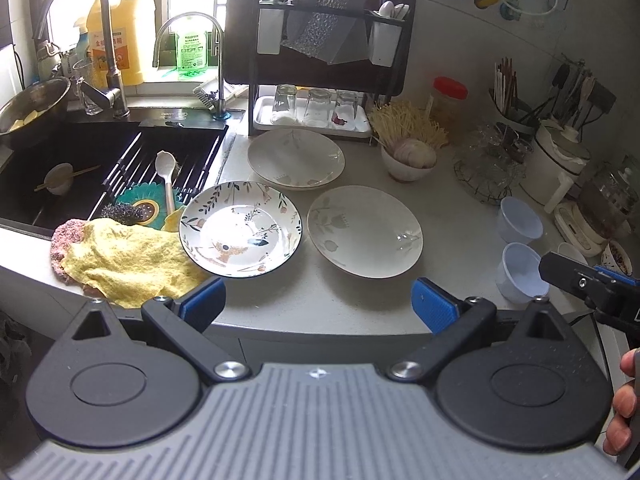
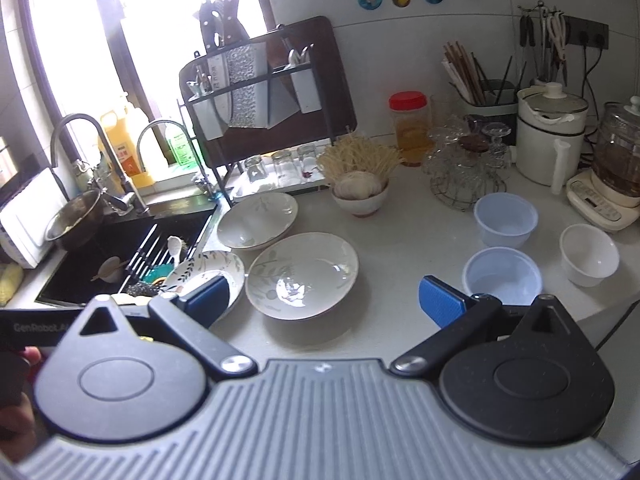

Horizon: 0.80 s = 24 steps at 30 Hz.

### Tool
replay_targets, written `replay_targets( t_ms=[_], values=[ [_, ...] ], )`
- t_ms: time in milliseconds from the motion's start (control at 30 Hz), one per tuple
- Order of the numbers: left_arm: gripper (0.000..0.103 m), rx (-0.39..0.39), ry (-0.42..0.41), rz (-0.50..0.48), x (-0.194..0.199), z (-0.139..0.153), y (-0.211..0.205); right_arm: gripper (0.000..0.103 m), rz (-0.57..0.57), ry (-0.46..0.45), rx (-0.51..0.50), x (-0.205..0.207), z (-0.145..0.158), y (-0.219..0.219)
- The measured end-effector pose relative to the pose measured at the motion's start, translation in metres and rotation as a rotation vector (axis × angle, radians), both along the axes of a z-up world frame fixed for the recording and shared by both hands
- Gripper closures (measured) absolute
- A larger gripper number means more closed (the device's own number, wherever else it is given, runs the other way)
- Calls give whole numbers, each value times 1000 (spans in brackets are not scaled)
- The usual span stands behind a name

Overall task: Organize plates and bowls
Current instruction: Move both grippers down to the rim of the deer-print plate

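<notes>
- Our left gripper has its blue pads spread wide apart, holding and touching nothing, above the front edge of the counter.
- Our right gripper is likewise spread wide and empty.
- The patterned plate sits partly over the sink edge, just beside the yellow cloth; the plain plate lies near its right, and a third plate sits behind them, by the dish rack.
- Two pale blue bowls stand well to the right, one behind the other.
- Bare counter lies between the plain plate and the bowls, and along the front edge.
- Only the right wrist view shows the white bowl whole, just right of the blue ones; the left wrist view shows the cloth whole.
</notes>
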<state>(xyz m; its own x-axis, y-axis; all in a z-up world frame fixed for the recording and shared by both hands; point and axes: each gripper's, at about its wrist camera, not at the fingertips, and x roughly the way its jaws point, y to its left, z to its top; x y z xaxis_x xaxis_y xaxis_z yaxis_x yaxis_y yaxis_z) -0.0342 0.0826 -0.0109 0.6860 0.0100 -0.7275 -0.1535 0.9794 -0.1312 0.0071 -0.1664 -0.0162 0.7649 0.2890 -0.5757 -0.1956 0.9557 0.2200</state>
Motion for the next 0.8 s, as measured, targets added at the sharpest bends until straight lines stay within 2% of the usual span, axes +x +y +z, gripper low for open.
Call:
replay_targets(
  t_ms=[100,233,400,800],
  values=[
    [2,5,14,4,2,-3,16,0,8,0,13,3,-2,15],
    [2,-26,46,25,4,-8,39,0,16,31,48,6,-6,33],
    [2,-9,106,53,7,-16,60,0,15,83,82,12,-15,48],
    [2,-43,205,100,31,-44,90,1,18,157,121,40,-32,74]
  ],
)
